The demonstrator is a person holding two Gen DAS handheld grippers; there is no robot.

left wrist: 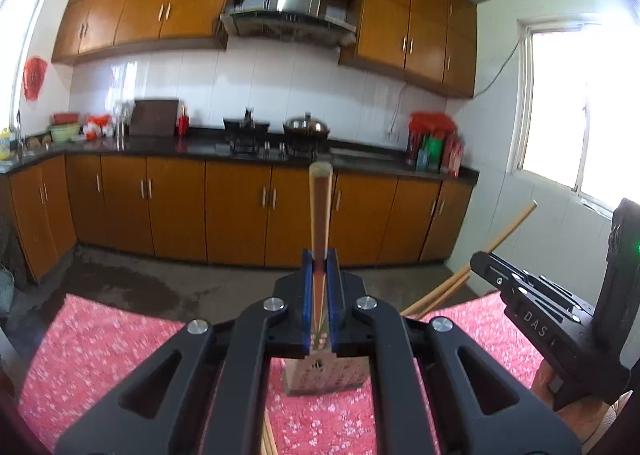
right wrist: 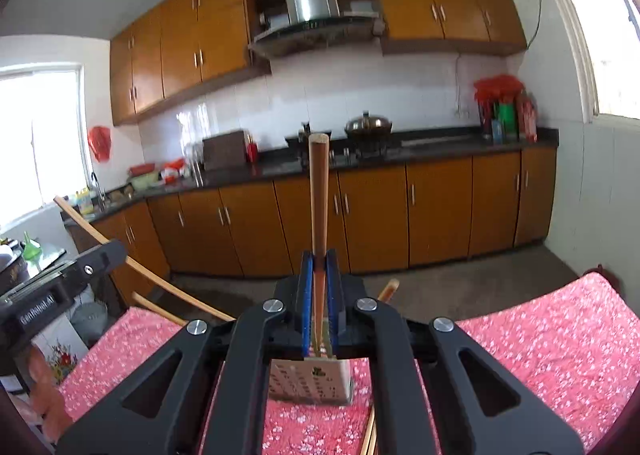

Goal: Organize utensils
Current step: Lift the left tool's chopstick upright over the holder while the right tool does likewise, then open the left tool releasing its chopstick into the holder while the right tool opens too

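Note:
My left gripper (left wrist: 320, 257) is shut on a wooden chopstick (left wrist: 319, 211) that points forward and up, its lower end over a perforated metal utensil holder (left wrist: 324, 375) on the red floral tablecloth (left wrist: 100, 343). My right gripper (right wrist: 319, 257) is shut on another wooden chopstick (right wrist: 318, 191), above the same holder (right wrist: 310, 381). The right gripper also shows at the right of the left wrist view (left wrist: 482, 261), with its chopstick (left wrist: 508, 229). The left gripper shows at the left of the right wrist view (right wrist: 114, 251), with its chopstick (right wrist: 84, 221). More chopsticks (left wrist: 436, 293) stick up near the holder.
The table's far edge (right wrist: 520, 295) drops to a grey floor. Beyond stand orange cabinets (left wrist: 240, 207), a dark counter with a stove and wok (left wrist: 306, 127), and a range hood (left wrist: 288, 19). Windows are at both sides. Clutter stands at the left of the table (right wrist: 24, 255).

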